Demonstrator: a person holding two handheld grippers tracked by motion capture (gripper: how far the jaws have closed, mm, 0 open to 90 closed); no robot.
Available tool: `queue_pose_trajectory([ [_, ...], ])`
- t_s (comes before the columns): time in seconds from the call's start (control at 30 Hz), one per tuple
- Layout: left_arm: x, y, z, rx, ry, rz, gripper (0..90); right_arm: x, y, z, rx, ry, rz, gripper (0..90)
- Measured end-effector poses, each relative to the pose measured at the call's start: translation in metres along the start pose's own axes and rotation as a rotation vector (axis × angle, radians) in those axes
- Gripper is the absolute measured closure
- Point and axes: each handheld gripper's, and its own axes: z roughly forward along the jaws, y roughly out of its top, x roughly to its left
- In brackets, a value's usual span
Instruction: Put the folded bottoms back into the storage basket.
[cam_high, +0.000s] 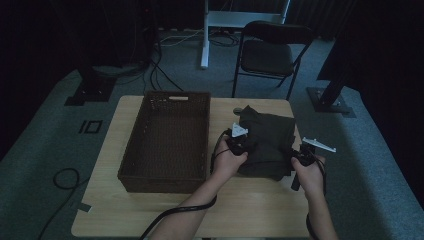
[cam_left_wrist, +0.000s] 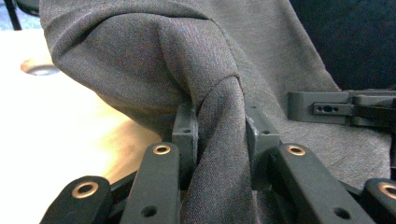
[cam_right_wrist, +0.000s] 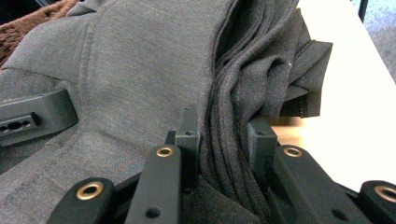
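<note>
high: above, facing forward-down | tongs cameras: close | shared: garment (cam_high: 267, 142)

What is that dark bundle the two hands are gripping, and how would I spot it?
Find the light wooden table, then the big dark brown woven basket on its left half. Just right of the basket is a folded dark grey cloth garment, pinched at its near corners by the left gripper and the right gripper. It is the only soft, creased thing there.

Empty brown wicker basket (cam_high: 167, 145) on wooden table (cam_high: 250, 205) w/ black folding chair (cam_high: 267, 55) behind
</note>
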Motion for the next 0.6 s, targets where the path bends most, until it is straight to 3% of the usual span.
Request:
queue_pose_trajectory([
  [0.2, 0.001, 0.013, -0.016, -0.030, 0.013, 0.017, 71.2, 0.016, 0.014, -0.007, -0.026, 0.002, -0.044, 72.2],
  [0.6, 0.009, 0.036, -0.047, -0.060, 0.023, 0.023, 71.0, 0.048, 0.042, -0.017, -0.047, 0.047, -0.064, 72.2],
])
